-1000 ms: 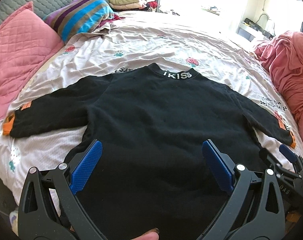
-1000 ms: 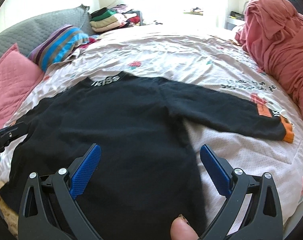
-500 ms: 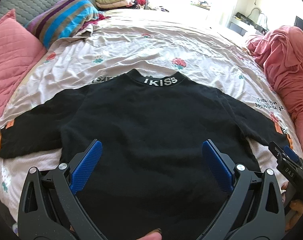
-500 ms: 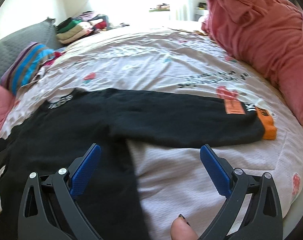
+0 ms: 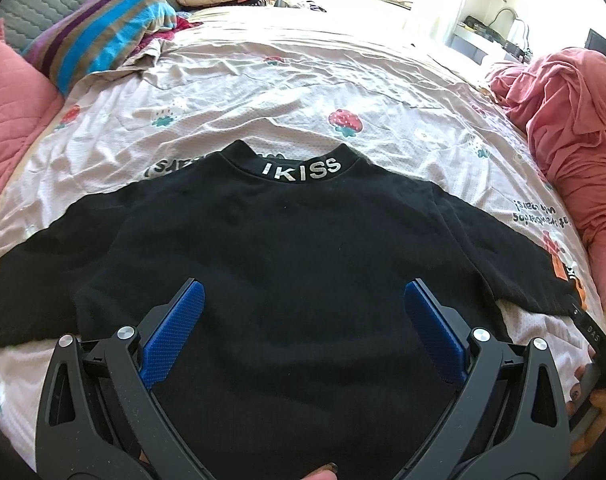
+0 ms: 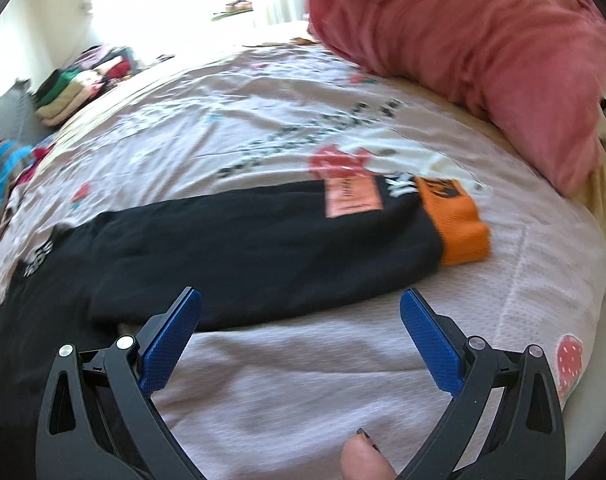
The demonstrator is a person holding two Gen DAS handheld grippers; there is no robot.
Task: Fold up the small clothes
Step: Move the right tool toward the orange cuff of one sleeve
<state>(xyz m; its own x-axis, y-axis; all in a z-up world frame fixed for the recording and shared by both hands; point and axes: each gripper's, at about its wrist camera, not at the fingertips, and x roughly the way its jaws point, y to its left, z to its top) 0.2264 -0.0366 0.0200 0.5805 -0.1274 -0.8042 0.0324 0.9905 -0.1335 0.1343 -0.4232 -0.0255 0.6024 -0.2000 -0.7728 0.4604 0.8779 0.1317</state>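
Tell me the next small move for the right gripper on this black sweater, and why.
Probably ease the right gripper forward and down onto the orange cuff end of the sleeve, then close. Its jaws are open and empty above bare bedsheet, and the black sweater lies flat with both sleeves spread, so folding that sleeve inward looks like the first fold.
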